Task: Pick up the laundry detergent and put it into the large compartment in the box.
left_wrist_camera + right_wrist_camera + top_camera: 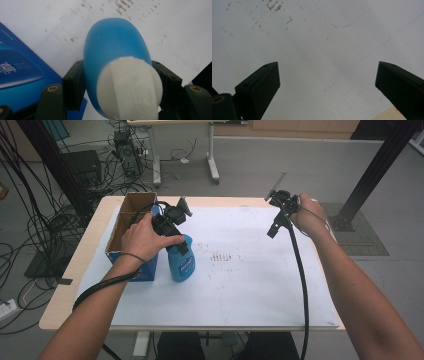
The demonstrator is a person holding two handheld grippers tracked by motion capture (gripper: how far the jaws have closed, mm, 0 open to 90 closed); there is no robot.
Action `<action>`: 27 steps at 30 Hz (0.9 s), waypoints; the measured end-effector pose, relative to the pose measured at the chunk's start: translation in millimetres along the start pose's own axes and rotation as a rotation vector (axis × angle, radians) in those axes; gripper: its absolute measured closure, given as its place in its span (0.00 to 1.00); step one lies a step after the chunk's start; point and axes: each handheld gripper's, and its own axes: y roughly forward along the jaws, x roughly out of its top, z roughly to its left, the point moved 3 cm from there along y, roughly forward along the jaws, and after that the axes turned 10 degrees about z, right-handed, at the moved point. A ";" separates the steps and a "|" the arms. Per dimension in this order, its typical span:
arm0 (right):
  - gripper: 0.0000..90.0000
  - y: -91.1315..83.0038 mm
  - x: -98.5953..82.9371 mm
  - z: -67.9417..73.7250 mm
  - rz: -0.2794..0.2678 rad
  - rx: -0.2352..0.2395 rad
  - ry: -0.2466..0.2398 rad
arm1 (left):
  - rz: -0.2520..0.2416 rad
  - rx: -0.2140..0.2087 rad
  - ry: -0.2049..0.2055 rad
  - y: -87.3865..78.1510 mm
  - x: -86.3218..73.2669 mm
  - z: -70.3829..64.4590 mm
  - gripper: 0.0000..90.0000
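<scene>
The blue bottle (181,262) stands pinched in your left gripper (117,82) beside the box (131,220), while your right gripper's (327,82) fingers spread wide over the counter (250,285).

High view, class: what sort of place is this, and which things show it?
Probably a lab or workshop set up for recording: cables tangled on the floor, a black metal frame post, and a worktable under a white sheet.

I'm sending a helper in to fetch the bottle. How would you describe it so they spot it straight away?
Start at the white sheet covering the table, and go to its left side, where an open cardboard box with blue sides stands. The bottle stands upright just right of that box, with the left gripper shut on its neck. It is rounded blue plastic with a white cap.
</scene>
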 end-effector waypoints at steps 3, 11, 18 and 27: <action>0.06 0.1 0.2 0.1 -0.002 0.001 -0.001 | 0.002 0.002 0.002 -0.1 0.2 -0.1 0.41; 0.06 0.9 1.4 0.8 0.000 0.003 -0.004 | 0.002 0.004 -0.001 -0.1 0.1 -0.3 0.41; 0.06 0.9 1.4 0.8 0.000 0.004 -0.004 | -0.004 0.001 -0.010 0.1 -0.3 -0.6 0.41; 0.06 1.1 2.2 1.3 0.000 0.001 -0.006 | -0.006 -0.002 -0.012 0.2 -0.5 -0.4 0.41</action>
